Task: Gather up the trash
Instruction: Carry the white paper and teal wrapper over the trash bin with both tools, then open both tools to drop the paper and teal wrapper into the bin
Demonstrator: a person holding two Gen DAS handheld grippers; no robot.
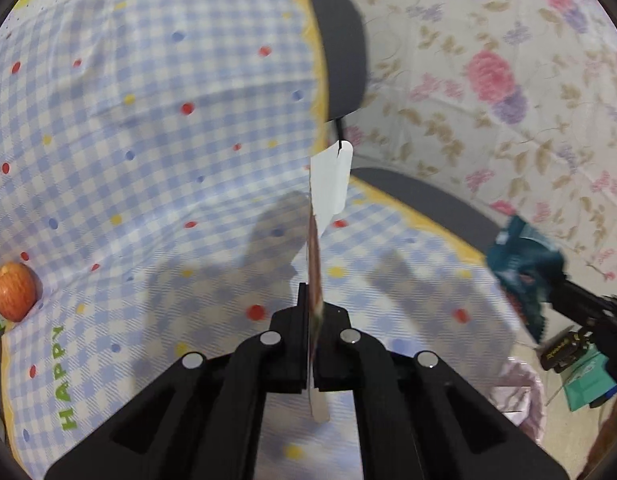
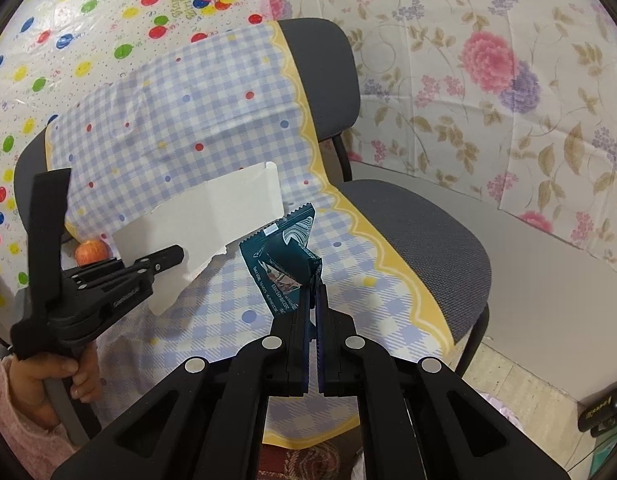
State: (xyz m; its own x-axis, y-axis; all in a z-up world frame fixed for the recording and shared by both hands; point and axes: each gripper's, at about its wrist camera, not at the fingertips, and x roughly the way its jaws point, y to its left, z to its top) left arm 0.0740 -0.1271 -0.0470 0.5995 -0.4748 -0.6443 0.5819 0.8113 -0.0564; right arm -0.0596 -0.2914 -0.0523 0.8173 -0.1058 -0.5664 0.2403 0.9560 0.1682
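My left gripper (image 1: 313, 300) is shut on a flat white piece of paper (image 1: 328, 184), seen edge-on and sticking up above the chair seat. The right wrist view shows the same paper (image 2: 212, 220) broadside, pinched at its lower edge by the left gripper (image 2: 174, 257). My right gripper (image 2: 313, 284) is shut on a crumpled dark teal snack wrapper (image 2: 284, 256), held above the seat. In the left wrist view, that wrapper (image 1: 520, 264) hangs from the right gripper (image 1: 556, 292) near the right edge.
A grey chair (image 2: 428, 240) is draped with a blue checked cloth (image 1: 148, 140) edged in yellow. An apple (image 1: 12, 292) lies on the cloth at the left. A pale plastic bag (image 1: 520, 400) sits on the floor beside the chair. A hand (image 2: 48, 372) grips the left tool.
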